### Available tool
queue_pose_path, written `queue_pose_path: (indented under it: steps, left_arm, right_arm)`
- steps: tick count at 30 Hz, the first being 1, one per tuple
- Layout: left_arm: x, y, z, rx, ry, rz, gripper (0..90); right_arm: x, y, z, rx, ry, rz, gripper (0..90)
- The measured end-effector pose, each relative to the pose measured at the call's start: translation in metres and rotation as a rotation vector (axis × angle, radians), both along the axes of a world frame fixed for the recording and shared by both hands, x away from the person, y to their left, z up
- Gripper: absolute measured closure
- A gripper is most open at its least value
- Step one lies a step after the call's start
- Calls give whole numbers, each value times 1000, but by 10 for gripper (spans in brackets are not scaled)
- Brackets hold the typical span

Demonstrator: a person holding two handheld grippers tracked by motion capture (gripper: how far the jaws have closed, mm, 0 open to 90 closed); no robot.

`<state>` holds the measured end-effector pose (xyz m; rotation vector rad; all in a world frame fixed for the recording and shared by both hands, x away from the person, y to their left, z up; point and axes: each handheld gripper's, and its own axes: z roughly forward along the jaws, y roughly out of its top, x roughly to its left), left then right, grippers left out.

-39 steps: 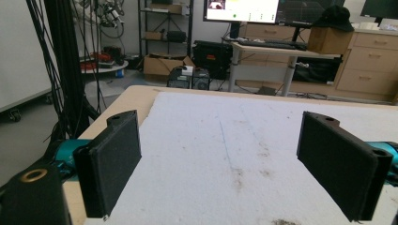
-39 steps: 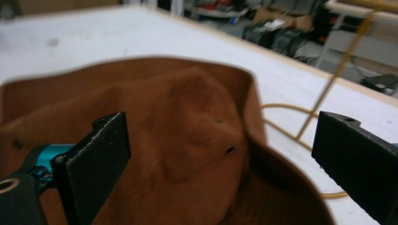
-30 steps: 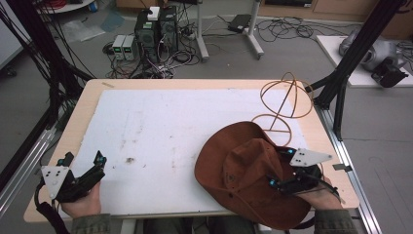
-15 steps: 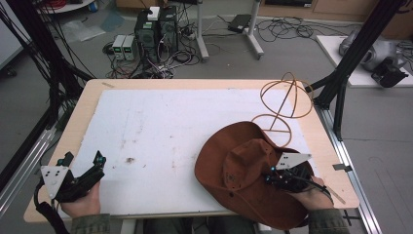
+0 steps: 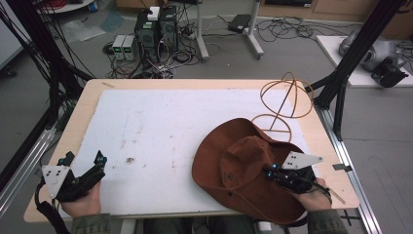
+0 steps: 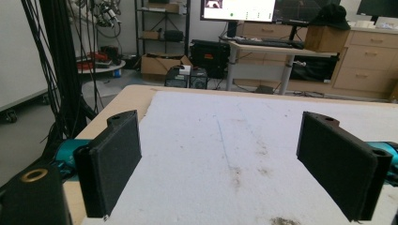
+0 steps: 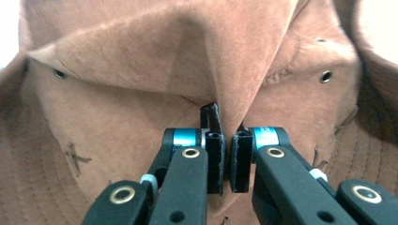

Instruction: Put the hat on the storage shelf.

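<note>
A brown suede hat lies on the white mat at the front right of the table. My right gripper is over its crown, shut on a raised fold of the hat; in the right gripper view the jaws pinch the fold with only a thin gap between them. My left gripper rests at the front left corner, held by a hand. Its jaws stand wide apart in the left gripper view with bare mat between them.
A wire hat stand of orange hoops stands just behind the hat near the right edge. The white mat covers most of the wooden table and carries a few small stains. Black frame posts flank both sides.
My right gripper has slid left and forward over the hat's crown and closed on a fold of it. The left gripper has stayed in place.
</note>
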<state>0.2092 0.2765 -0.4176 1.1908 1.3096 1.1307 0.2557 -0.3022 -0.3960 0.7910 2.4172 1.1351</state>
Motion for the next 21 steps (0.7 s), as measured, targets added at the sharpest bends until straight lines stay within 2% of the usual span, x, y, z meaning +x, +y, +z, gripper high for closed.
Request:
queue_pose_path:
  steps: [3, 7, 9, 11, 13, 14, 15, 16, 18, 19, 21]
  left_arm:
    - [0, 0, 0, -2, -1, 0, 143]
    - [0, 1, 0, -4, 4, 0, 143]
    - [0, 1, 0, -5, 4, 2, 143]
    - [0, 1, 0, -9, 1, 3, 143]
    - [0, 1, 0, -8, 2, 5, 143]
    - [1, 1, -1, -11, 3, 5, 143]
    - [2, 1, -1, -12, 2, 5, 143]
    - [2, 1, -1, -11, 5, 2, 143]
    - [3, 1, -1, -12, 6, 0, 143]
    - [3, 1, -1, -13, 6, -2, 143]
    - [5, 1, -2, -16, 10, -4, 143]
  right_arm:
    - [-2, -2, 7, 52, -17, -10, 883]
    - [-4, -2, 15, 106, -62, -20, 882]
    - [-5, -2, 17, 119, -69, -15, 883]
    - [-7, 0, 23, 149, -78, 1, 882]
    - [-11, 4, 33, 203, -97, 13, 882]
    - [-11, 4, 33, 203, -97, 13, 882]
    - [-13, 6, 40, 242, -119, 1, 882]
    - [-14, 7, 44, 262, -141, -8, 882]
    - [-17, 7, 53, 293, -179, -33, 882]
    - [-17, 7, 53, 293, -179, -33, 882]
    - [-23, 6, 68, 342, -242, -74, 881]
